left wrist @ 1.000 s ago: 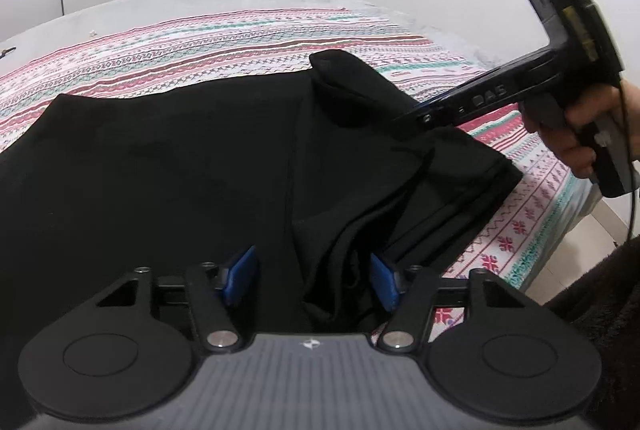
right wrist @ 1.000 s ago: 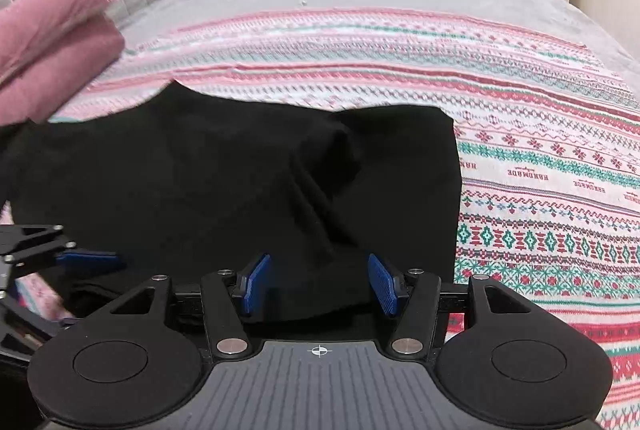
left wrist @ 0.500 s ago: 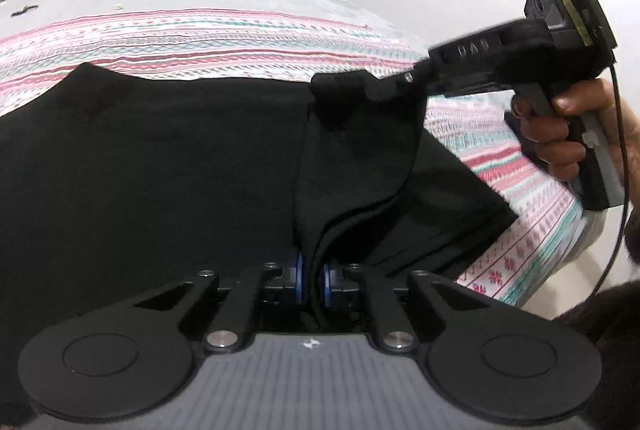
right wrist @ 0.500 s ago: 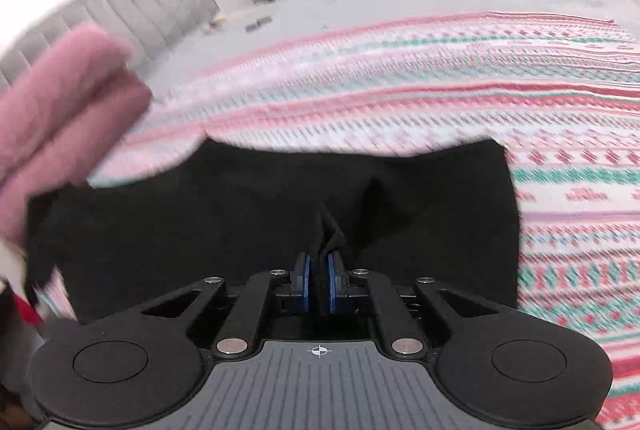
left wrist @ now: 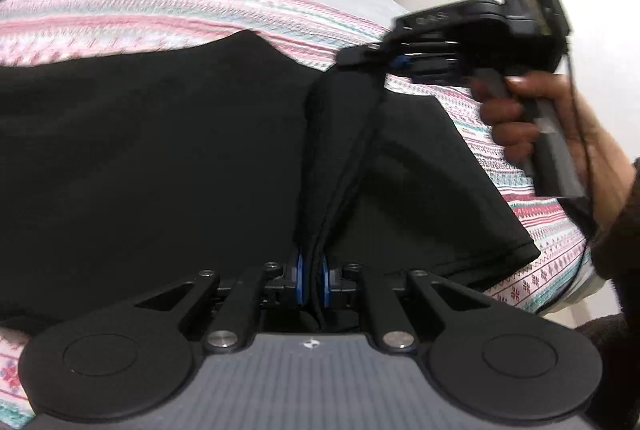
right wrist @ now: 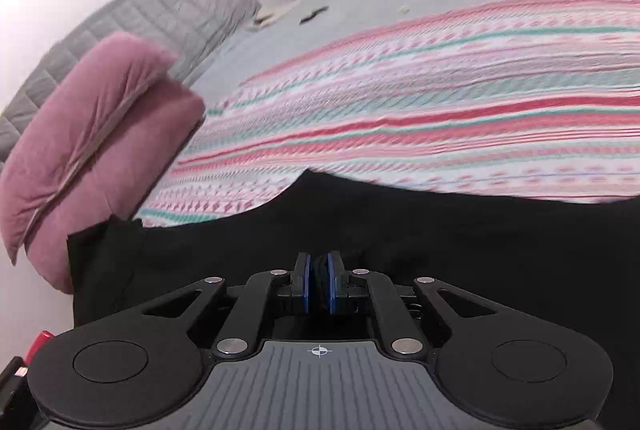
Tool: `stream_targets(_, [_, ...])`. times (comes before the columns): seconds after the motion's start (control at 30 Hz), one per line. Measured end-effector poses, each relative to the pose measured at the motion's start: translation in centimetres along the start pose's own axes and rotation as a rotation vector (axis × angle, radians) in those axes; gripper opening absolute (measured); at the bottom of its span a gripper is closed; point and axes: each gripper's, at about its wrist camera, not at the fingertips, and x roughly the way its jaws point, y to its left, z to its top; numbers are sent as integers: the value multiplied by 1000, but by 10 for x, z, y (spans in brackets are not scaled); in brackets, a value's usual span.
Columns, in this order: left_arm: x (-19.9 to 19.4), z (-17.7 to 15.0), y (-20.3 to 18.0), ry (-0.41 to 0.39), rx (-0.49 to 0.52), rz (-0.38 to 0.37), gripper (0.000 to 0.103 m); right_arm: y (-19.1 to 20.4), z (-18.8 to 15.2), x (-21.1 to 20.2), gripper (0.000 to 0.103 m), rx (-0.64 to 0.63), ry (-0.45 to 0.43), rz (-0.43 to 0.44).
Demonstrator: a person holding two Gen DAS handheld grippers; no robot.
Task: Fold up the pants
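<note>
Black fabric pants (left wrist: 160,158) lie over the bed's striped blanket (right wrist: 440,102); left gripper (left wrist: 311,280) and right gripper (right wrist: 318,284) each pinch a fold.

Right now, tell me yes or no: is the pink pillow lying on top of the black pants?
No, the pink pillow sits beside the black pants at the bed's left edge, not on top of them.
</note>
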Motion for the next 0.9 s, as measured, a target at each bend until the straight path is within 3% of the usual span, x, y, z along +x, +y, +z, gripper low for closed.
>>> stream_targets(0.03, [0, 1, 6, 6, -15, -13, 44, 6, 1, 10, 14, 4, 0, 1])
stream_targets(0.17, [-1, 9, 25, -20, -50, -37, 59, 17, 4, 42, 16, 70, 3, 22])
stream_targets(0.33, [12, 23, 46, -44, -146, -99, 63, 24, 7, 45, 38, 61, 12, 30])
stream_targets(0.47, [27, 37, 52, -68, -164, -79, 63, 29, 0, 24, 40, -38, 28, -44])
stream_targets(0.67, [48, 54, 44, -111, -202, -15, 63, 20, -43, -14, 51, -197, 71, -207])
stream_targets(0.73, [49, 57, 48, -126, -204, 18, 60, 16, -55, -23, 56, -230, 74, -247])
stream_targets(0.77, [52, 57, 46, -133, -206, 45, 54, 12, -62, -27, 57, -235, 71, -259])
stream_targets(0.8, [52, 56, 45, -137, -210, 82, 33, 10, -66, -30, 58, -232, 66, -263])
stream_targets(0.9, [51, 62, 40, -137, -227, 129, 33, 3, -71, -33, 58, -224, 62, -284])
